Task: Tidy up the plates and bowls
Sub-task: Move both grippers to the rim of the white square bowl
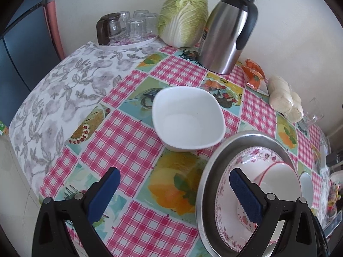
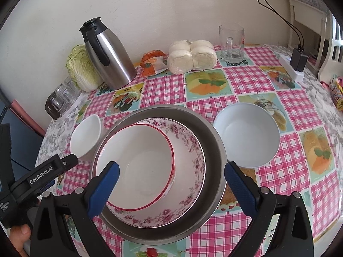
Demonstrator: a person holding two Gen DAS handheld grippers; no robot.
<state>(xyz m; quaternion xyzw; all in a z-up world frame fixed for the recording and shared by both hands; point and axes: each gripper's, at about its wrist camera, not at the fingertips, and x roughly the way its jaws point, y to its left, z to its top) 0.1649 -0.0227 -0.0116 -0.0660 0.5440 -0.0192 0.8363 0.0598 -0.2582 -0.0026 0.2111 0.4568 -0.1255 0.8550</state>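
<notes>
A steel bowl [image 2: 212, 145] holds a floral-rimmed bowl [image 2: 188, 141] with a red-rimmed white bowl [image 2: 145, 162] nested inside it. My right gripper [image 2: 171, 186] hangs open above this stack, one finger over the red rim and the other outside the steel wall. A pale round bowl [image 2: 246, 135] stands empty to the right of the stack, and a white squarish bowl [image 2: 85, 137] stands to its left. In the left wrist view the squarish bowl [image 1: 188, 117] lies ahead of my open left gripper [image 1: 173, 192], which has only tablecloth between its fingers. The steel bowl [image 1: 214, 160] is at its right.
Along the wall stand a steel jug [image 2: 109, 53], a cabbage [image 1: 184, 19], a tray of upturned glasses [image 1: 128, 25], an orange packet [image 2: 153, 63], bagged buns [image 2: 193, 57] and a glass mug [image 2: 231, 42]. A power strip [image 2: 295, 70] lies far right. The table edge curves near left.
</notes>
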